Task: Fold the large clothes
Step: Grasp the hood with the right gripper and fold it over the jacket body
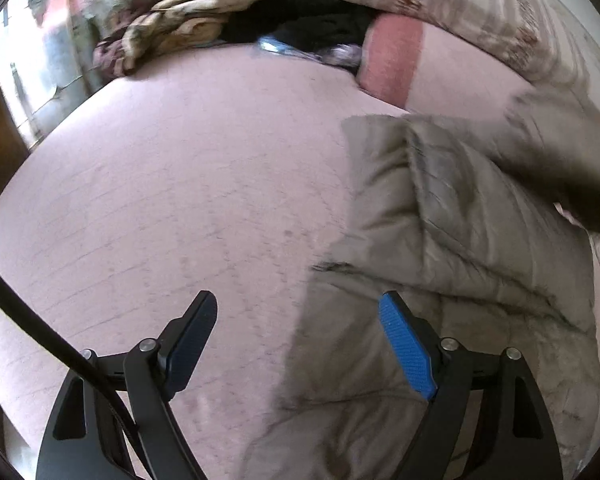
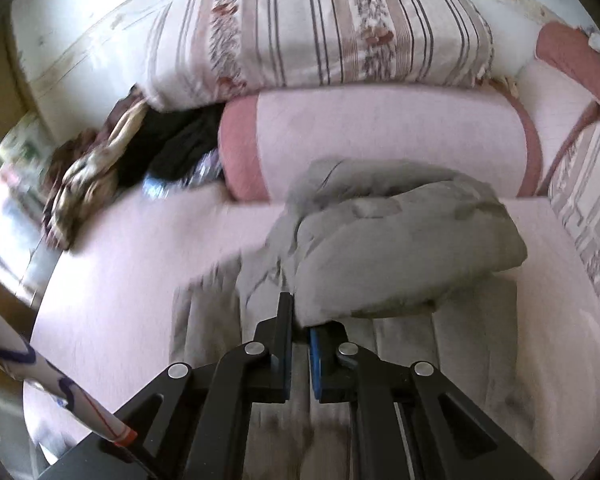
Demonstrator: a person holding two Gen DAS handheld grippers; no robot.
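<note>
the right tongs (image 2: pixel 300 320) are clamped on a fold of the grey padded jacket (image 2: pixel 400 248), lifting that part over the rest, likely to lay one half across the other; the left tongs (image 1: pixel 300 320) stand wide apart, holding nothing, over the jacket's edge on the pink bed (image 1: pixel 180 180); the right view shows the pinch and the striped pillow (image 2: pixel 320 28) whole; the left view shows the jacket's flat quilted body (image 1: pixel 440 260) and more bare bed.
</note>
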